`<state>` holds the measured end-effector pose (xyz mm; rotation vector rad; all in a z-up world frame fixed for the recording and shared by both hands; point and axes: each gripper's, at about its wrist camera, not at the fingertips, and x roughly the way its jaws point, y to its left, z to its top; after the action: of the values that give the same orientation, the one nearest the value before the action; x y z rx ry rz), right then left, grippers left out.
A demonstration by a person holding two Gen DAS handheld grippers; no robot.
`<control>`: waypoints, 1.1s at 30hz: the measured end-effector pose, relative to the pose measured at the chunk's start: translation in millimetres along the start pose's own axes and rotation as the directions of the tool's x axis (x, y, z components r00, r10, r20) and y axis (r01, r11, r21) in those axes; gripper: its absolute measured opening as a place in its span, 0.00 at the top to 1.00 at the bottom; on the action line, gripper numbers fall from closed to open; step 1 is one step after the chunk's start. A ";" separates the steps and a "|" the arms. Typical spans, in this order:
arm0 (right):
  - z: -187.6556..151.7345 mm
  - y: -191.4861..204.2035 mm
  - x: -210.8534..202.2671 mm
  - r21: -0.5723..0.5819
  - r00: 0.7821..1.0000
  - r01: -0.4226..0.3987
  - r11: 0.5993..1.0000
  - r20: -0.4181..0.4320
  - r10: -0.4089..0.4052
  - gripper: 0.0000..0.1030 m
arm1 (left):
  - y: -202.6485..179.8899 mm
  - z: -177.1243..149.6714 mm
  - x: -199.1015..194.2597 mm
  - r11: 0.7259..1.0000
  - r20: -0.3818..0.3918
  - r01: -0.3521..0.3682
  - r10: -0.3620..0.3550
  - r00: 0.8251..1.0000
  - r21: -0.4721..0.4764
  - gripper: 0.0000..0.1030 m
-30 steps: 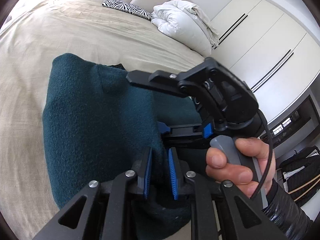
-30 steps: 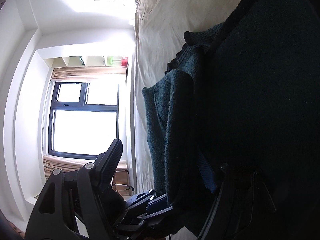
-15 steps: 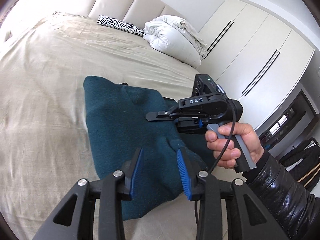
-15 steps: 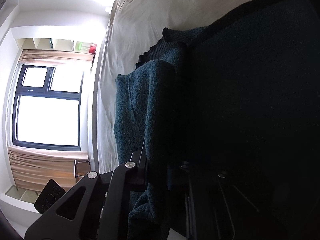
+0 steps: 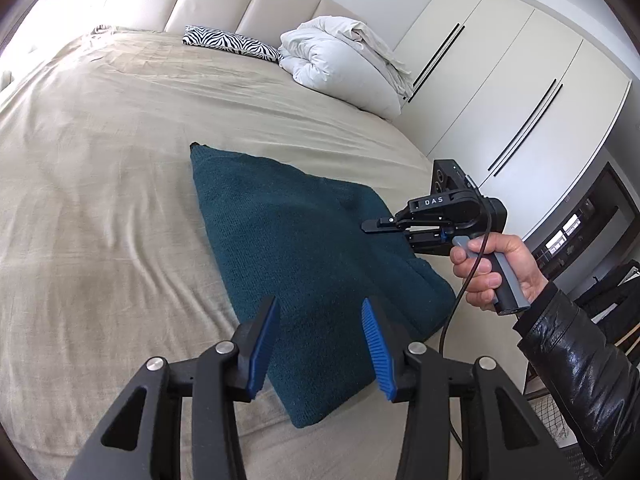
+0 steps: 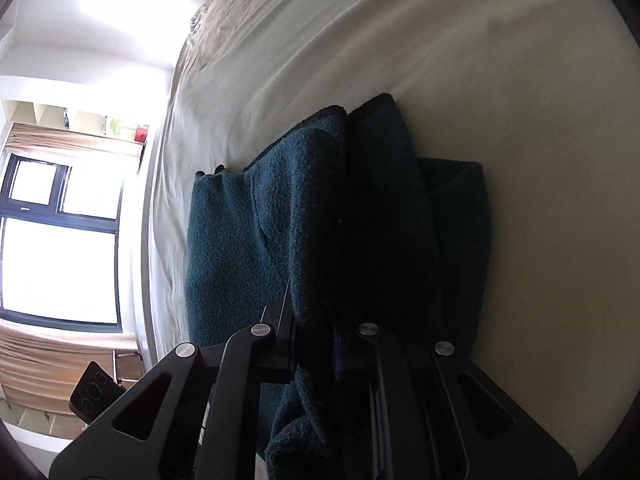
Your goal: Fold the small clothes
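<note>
A dark teal knitted garment [image 5: 304, 248] lies folded on the beige bed sheet [image 5: 100, 184]. My left gripper [image 5: 320, 336] is open and empty, held above the garment's near edge. My right gripper [image 5: 384, 227], turned on its side, is at the garment's right edge. In the right wrist view the garment [image 6: 280, 232] fills the middle, and the right gripper [image 6: 314, 344] is shut on a fold of its thick edge.
A rolled white duvet [image 5: 340, 64] and a zebra-print pillow [image 5: 228, 42] lie at the head of the bed. White wardrobe doors [image 5: 500, 80] stand to the right. A window [image 6: 56, 248] shows past the far side of the bed.
My left gripper let go of the garment, opened and pulled back and up. The garment now lies flatter on the bed. The right gripper stays clamped on the edge.
</note>
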<state>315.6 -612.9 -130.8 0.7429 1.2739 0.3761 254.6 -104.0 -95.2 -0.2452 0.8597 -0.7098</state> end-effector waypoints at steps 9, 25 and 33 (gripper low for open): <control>-20.6 -24.9 -9.8 0.093 0.990 -0.136 0.986 0.049 0.132 0.81 | -12.7 7.4 51.7 0.994 -0.071 -0.099 0.102 0.992 0.056 0.54; -71.4 -20.3 -44.0 0.024 0.997 -0.069 0.997 0.047 0.067 0.84 | -19.6 10.9 61.5 0.990 -0.087 -0.127 0.132 0.987 0.059 0.45; -72.7 -15.7 -64.5 0.030 0.995 -0.074 0.997 0.072 0.072 0.85 | -41.2 9.7 76.8 0.983 -0.097 -0.136 0.149 0.984 0.125 0.45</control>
<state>226.5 -644.0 -102.7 0.8252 1.1910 0.3856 276.6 -186.3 -116.2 -0.0400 0.9233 -0.6409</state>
